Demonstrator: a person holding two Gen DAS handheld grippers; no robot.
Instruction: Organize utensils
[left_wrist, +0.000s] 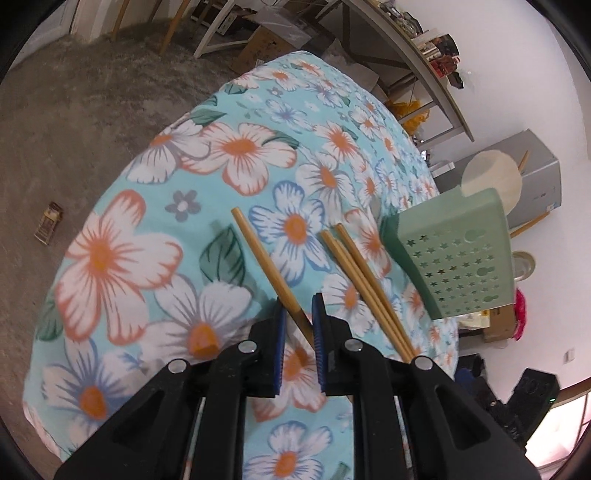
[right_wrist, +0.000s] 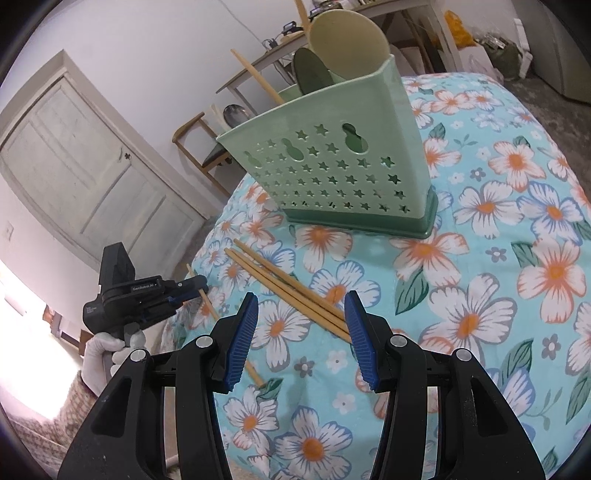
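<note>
My left gripper (left_wrist: 298, 314) has one bamboo chopstick (left_wrist: 264, 264) pinched between its blue pads, jaws nearly together around the shaft, and the stick runs away toward eleven o'clock over the floral tablecloth (left_wrist: 155, 229). Just to its right, at about one o'clock in the left wrist view, the loose chopsticks (left_wrist: 364, 286) lie side by side on the cloth, their near ends slipping behind my right-hand finger. Farther out at two o'clock stands the green utensil holder (left_wrist: 461, 258), star holes punched across its face, a pale round utensil poking up behind it.

Over on the right wrist view, my right gripper (right_wrist: 301, 325) sits with jaws spread and nothing between the pads, hovering above the cloth. The loose chopsticks (right_wrist: 288, 288) stretch from beside my right pad out toward ten o'clock. At nine o'clock, my left gripper (right_wrist: 195, 286) shows from the side, carried by a white-gloved hand (right_wrist: 107, 350), stick clamped in its tip. Beyond, at twelve o'clock, the utensil holder (right_wrist: 332, 162) stands upright on the tablecloth (right_wrist: 498, 184), already carrying a pale scoop (right_wrist: 347, 40), a dark green utensil and a chopstick.
</note>
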